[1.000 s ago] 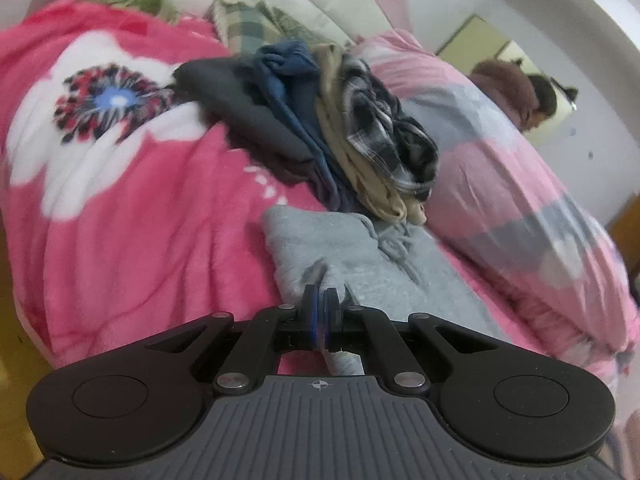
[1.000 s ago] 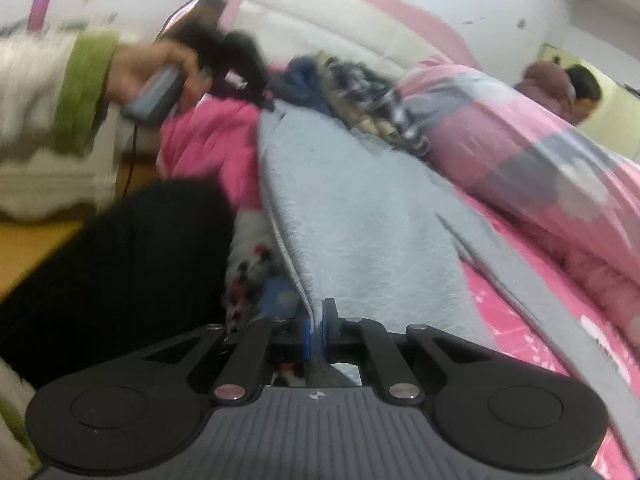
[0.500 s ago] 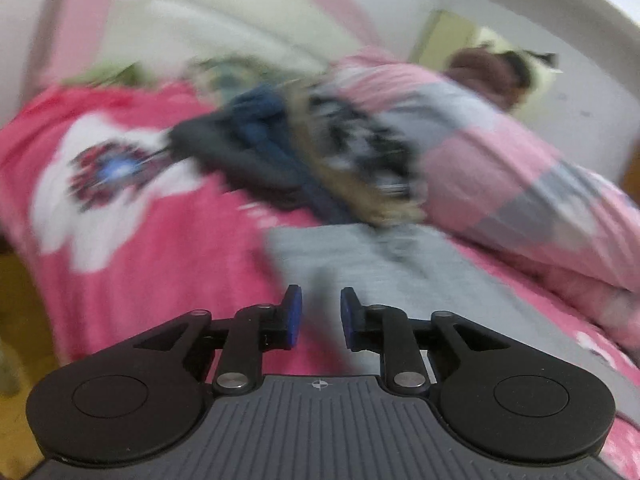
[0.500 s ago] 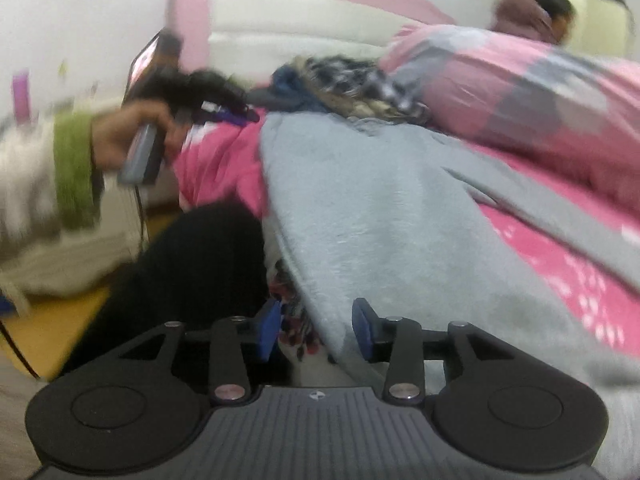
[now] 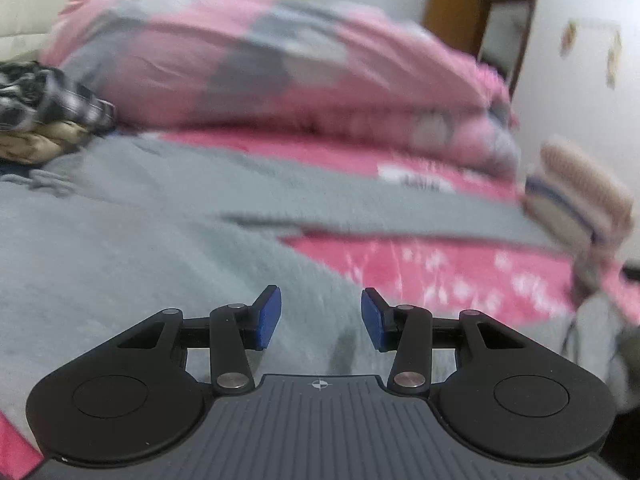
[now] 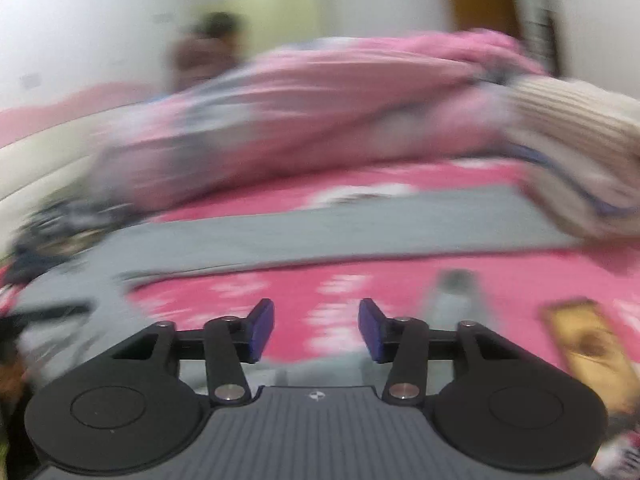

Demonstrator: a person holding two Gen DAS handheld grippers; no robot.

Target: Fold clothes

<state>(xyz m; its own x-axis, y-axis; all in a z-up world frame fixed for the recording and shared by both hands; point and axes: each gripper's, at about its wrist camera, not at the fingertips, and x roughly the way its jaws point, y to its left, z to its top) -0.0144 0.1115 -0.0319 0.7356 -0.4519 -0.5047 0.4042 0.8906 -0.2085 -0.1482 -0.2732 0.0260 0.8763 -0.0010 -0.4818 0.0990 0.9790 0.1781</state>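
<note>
One grey fleece garment (image 5: 132,248) – spread flat on the pink floral blanket (image 5: 440,268). Two grippers, left gripper (image 5: 321,317) and right gripper (image 6: 316,330) – jaws just opening, nothing between. One rolled pink-grey quilt (image 5: 280,68) behind; one cream knit sweater (image 6: 576,140) at right; one heap of unfolded clothes (image 5: 44,112).

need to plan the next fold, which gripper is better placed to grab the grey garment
Left, probably. The left gripper hangs open over the grey garment; the right gripper, also open, faces mostly pink blanket.
</note>
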